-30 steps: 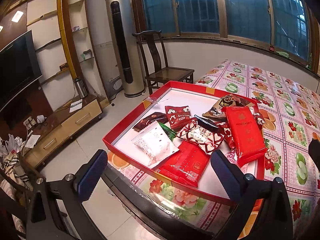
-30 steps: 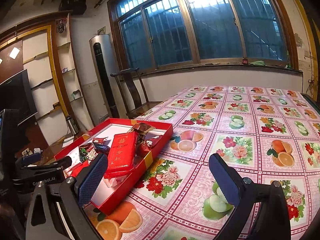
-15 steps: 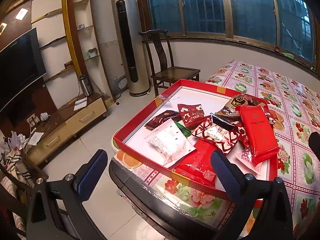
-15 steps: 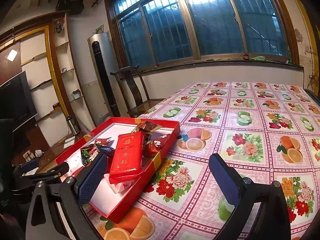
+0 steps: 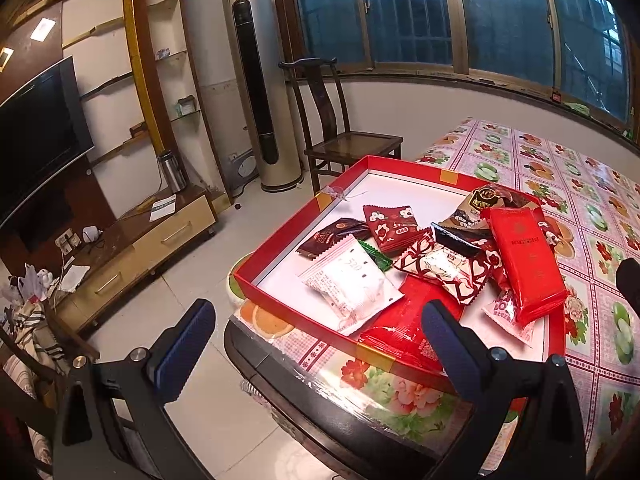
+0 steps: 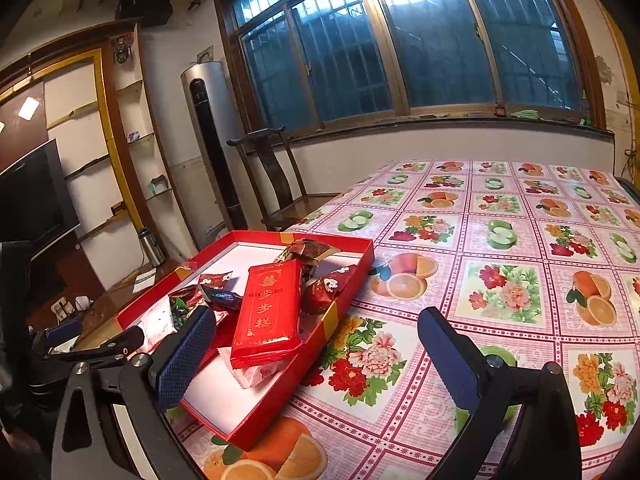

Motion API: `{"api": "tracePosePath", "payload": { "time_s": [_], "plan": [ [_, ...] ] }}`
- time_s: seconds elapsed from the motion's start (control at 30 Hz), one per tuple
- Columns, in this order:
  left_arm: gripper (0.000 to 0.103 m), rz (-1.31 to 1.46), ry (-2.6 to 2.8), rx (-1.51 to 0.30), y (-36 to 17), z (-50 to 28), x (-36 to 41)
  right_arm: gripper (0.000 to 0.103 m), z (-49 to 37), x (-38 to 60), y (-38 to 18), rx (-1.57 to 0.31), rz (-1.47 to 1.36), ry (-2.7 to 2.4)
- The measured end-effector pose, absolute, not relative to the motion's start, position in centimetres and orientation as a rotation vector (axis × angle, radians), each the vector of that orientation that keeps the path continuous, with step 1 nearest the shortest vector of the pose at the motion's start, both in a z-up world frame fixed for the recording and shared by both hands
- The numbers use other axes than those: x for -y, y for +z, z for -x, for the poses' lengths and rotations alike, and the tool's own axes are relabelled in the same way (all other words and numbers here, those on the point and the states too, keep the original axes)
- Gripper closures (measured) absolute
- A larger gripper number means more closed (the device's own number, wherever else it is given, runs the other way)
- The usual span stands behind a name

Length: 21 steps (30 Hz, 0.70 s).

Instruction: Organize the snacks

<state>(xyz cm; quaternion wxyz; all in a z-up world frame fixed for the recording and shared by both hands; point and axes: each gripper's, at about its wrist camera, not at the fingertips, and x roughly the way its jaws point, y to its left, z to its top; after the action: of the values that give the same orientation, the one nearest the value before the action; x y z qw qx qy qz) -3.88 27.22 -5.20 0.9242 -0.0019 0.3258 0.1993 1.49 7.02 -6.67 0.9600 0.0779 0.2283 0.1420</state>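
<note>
Left wrist view: the left tool is released, its two blue-padded fingers spread wide and gripping nothing, hovering off the near edge of the table. At 12 o'clock from the tool lies a shallow red tray with a white floor, set on the corner of the fruit-and-flower tablecloth. Inside it, a white snack packet lies nearest the tool; a flat red packet lies at its 4 o'clock against the near rim. A heart-patterned packet sits at tray centre, and a long red box rests tilted over the pile at 2 o'clock. A dark chocolate-coloured packet and a red floral packet lie toward 11 o'clock. Beyond the tray stand a wooden chair and a tower air conditioner; a television is at 9 o'clock.

Right wrist view: the right tool is likewise released and empty above the tablecloth. The tray lies at its 10 o'clock, the red box on top of the snacks, and the left tool shows at 9 o'clock.
</note>
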Motion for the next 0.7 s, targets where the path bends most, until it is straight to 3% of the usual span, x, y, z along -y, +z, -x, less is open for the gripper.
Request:
{"api": "tracePosePath", "payload": {
  "time_s": [0.7],
  "plan": [
    [0.000, 0.001, 0.396, -0.688, -5.34, 3.24, -26.88, 0.001, -1.43, -7.30, -6.54, -0.451, -0.156, 0.298]
  ]
}}
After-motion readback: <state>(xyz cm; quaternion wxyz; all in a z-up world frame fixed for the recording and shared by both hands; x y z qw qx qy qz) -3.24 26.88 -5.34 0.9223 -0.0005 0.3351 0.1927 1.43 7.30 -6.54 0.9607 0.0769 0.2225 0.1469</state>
